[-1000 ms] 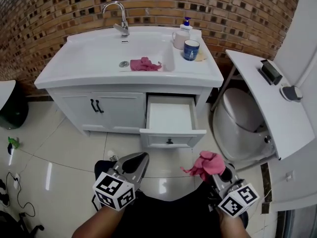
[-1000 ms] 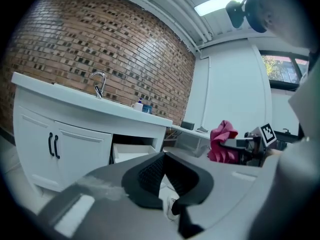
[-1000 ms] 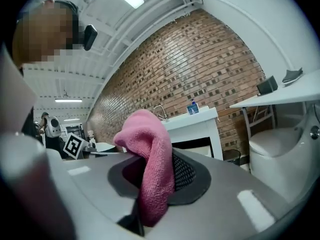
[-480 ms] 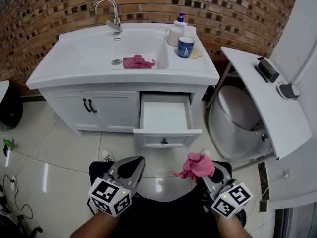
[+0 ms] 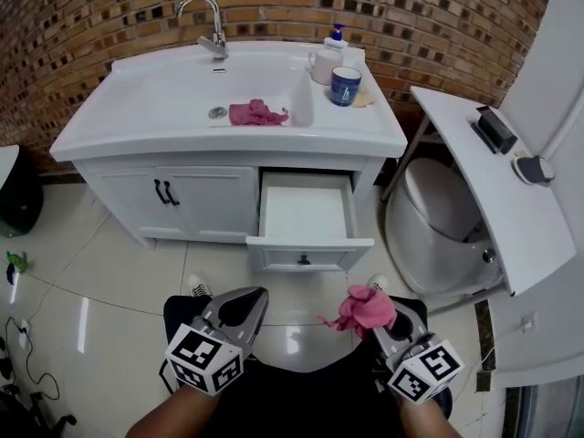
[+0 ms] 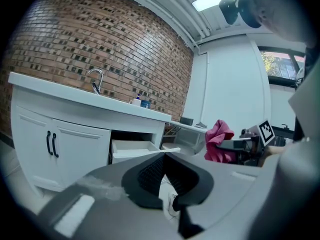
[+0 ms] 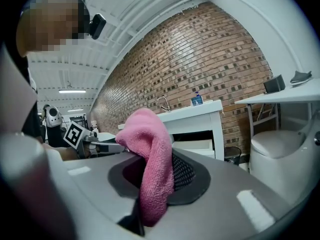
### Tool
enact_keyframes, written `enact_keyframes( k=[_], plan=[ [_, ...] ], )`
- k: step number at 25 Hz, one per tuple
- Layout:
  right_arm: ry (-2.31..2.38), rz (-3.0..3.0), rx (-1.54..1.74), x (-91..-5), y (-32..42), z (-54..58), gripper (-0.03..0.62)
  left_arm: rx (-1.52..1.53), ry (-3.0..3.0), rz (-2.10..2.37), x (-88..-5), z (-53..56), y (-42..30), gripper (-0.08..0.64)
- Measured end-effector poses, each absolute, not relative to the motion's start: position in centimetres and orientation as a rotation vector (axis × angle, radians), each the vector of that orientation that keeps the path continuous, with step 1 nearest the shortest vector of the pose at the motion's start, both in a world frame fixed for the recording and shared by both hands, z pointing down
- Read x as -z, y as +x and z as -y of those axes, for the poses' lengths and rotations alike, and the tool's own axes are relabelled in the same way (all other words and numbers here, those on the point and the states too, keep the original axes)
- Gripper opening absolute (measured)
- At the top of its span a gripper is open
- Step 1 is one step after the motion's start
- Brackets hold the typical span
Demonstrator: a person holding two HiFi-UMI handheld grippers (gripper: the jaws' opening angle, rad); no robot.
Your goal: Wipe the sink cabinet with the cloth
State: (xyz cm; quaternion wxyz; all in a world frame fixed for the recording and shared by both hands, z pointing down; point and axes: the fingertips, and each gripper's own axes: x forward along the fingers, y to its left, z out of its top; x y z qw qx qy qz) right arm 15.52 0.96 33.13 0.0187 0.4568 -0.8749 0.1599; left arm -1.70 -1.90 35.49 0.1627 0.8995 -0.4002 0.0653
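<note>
Right hand-held gripper (image 5: 381, 321), lower right of head view, pinched a pink cloth (image 5: 362, 307) that bunched up over its jaws, above the tiled floor (image 5: 119, 272). Left hand-held gripper (image 5: 239, 310), lower centre, had jaws pressed together with nothing between. White sink cabinet (image 5: 210, 203) filled the upper half, well apart from both. Its drawer (image 5: 306, 210) stood open. Second pink cloth (image 5: 255, 113) lay in the basin.

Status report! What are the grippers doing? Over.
Left gripper shut, empty. Right gripper shut on pink cloth. Sink cabinet ahead, untouched. Drawer stands open.
</note>
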Motion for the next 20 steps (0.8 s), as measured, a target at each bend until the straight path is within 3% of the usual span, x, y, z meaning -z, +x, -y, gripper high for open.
enact_keyframes(
  k=[20],
  plan=[
    [1.402, 2.717, -0.537, -33.55, 15.11, -1.07, 0.078, -0.176, 2.562, 1.116, -35.56, 1.74, -1.11, 0.006]
  ],
)
